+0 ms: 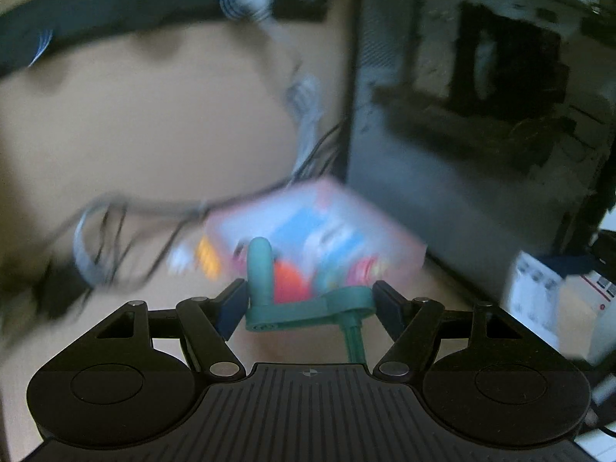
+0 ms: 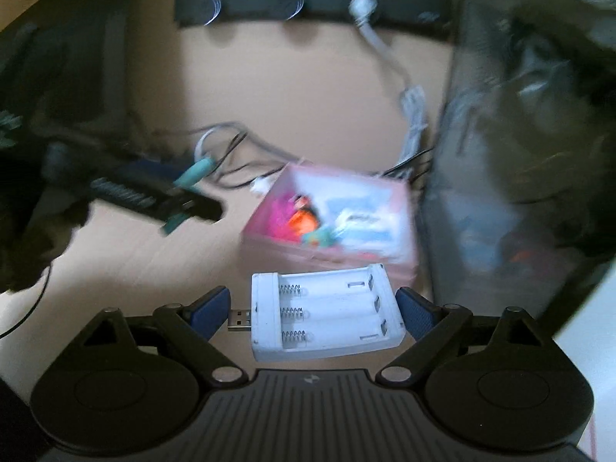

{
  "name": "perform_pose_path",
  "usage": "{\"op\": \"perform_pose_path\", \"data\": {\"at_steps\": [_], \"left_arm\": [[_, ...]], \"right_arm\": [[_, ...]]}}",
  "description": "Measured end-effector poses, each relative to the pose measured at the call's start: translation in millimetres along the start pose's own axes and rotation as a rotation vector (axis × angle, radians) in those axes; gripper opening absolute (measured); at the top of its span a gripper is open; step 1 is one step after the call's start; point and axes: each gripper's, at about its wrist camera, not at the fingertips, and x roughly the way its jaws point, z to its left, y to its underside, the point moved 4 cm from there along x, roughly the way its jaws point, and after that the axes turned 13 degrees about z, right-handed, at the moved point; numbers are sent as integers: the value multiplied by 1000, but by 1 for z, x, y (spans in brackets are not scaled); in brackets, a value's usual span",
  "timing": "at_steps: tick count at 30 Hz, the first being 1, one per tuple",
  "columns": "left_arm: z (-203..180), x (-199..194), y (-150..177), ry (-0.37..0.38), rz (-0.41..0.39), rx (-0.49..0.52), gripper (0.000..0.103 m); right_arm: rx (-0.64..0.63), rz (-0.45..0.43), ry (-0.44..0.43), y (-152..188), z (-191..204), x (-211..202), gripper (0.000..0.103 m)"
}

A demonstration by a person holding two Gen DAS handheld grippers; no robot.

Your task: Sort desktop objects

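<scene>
My left gripper is shut on a teal plastic crank, whose upright knob stands by the left pad. Beyond it a pink box of colourful small items sits on the desk, blurred. My right gripper is shut on a white battery charger: one pad is against its USB plug, the other against its far end. The charger hangs just in front of the pink box. In the right wrist view the left gripper with the teal crank is left of the box.
A dark computer tower stands close on the right of the box. A black power strip with a white plug and cable lies at the back. Tangled cables lie behind the box on the tan desk.
</scene>
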Motion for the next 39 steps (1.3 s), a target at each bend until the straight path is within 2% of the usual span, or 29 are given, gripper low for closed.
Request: {"op": "perform_pose_path", "data": {"at_steps": [5,6,7,11,13,15,17,19,22,26,28,30,33,36,37,39], "left_arm": [[-5,54,-51,30,-7,90,79],[-5,66,-59,36,4,98,83],[-5,80,-65,45,24,105,92],[1,93,-62,72,46,71,95],[12,82,-47,75,38,38,96],[29,66,-24,40,35,-14,98],[47,57,2,5,75,-107,100],[64,52,36,-18,151,-204,100],[83,41,86,-54,242,-323,100],[103,18,132,-122,281,-429,100],[111,5,145,-167,279,-468,100],[123,-10,158,-218,268,-513,100],[140,-29,176,-270,255,-585,101],[153,-35,186,-285,253,-632,101],[155,-34,187,-280,256,-637,101],[156,-29,186,-261,263,-632,101]], "right_arm": [[90,-8,75,1,-7,-3,92],[105,-3,94,2,-9,-2,92],[120,3,109,5,-12,-3,92],[163,30,164,7,-22,-2,92],[170,39,164,5,-24,0,92],[155,50,143,0,-21,11,92],[119,50,112,-10,-14,25,92],[92,44,66,-25,-9,44,92],[103,42,16,-51,-10,77,92],[173,4,63,-83,-18,123,92],[217,-1,93,-95,-24,145,95],[239,28,76,-97,-25,158,98],[187,50,87,-94,-12,168,100],[136,119,45,-81,2,175,100],[163,98,51,-76,1,172,100],[155,115,51,-72,5,166,100]]}}
